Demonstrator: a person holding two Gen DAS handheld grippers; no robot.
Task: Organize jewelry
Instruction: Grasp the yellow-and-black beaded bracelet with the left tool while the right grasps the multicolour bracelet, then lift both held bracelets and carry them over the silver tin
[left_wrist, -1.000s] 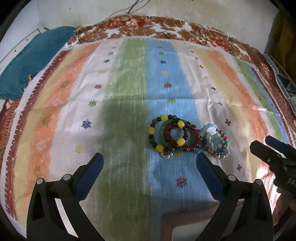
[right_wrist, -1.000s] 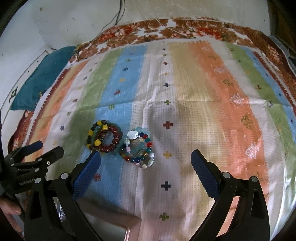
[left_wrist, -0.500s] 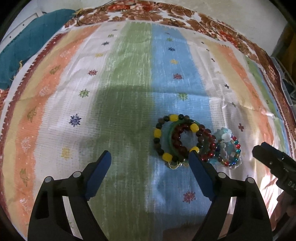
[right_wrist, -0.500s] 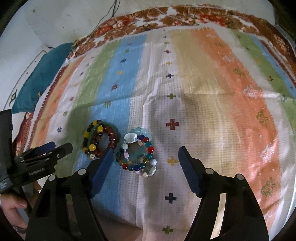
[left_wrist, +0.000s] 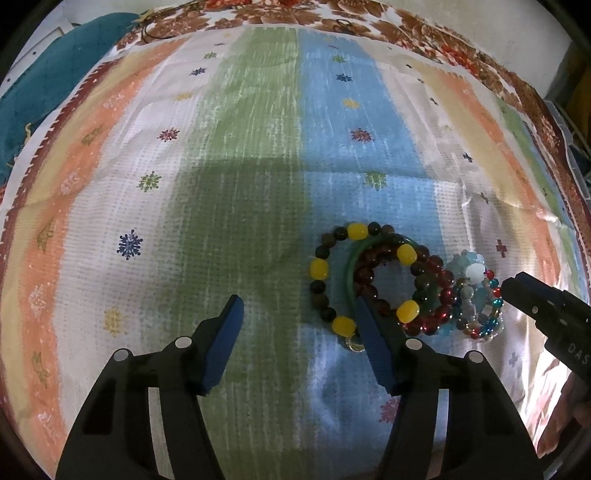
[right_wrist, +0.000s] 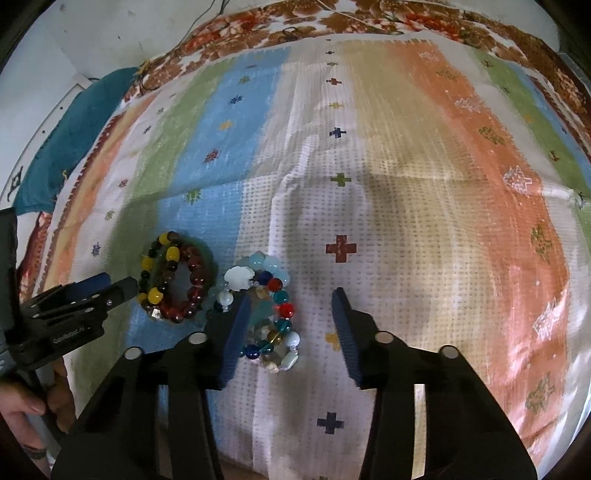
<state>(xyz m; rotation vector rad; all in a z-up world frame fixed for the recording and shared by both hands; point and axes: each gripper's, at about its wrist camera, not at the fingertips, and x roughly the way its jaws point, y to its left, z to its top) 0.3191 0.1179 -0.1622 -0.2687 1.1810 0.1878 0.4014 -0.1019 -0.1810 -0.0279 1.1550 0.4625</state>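
Note:
On the striped cloth lies a pile of a yellow-and-dark bead bracelet, a green bangle and a red bead bracelet. Touching its right side is a heap of multicoloured bead bracelets. My left gripper hangs low over the pile with its jaws closing; the yellow-beaded arc lies between the fingers, not pinched. My right gripper is closing over the multicoloured heap, whose right half lies between its fingers, unpressed. Each gripper shows in the other's view: the right gripper, the left gripper.
A teal cloth lies at the far left beside the striped cloth. A brown floral sheet borders the far edge, with a cable on it. A person's hand holds the left gripper's handle at the lower left.
Both grippers have sunk toward the bracelets and their jaws have narrowed. The bracelets have not moved.

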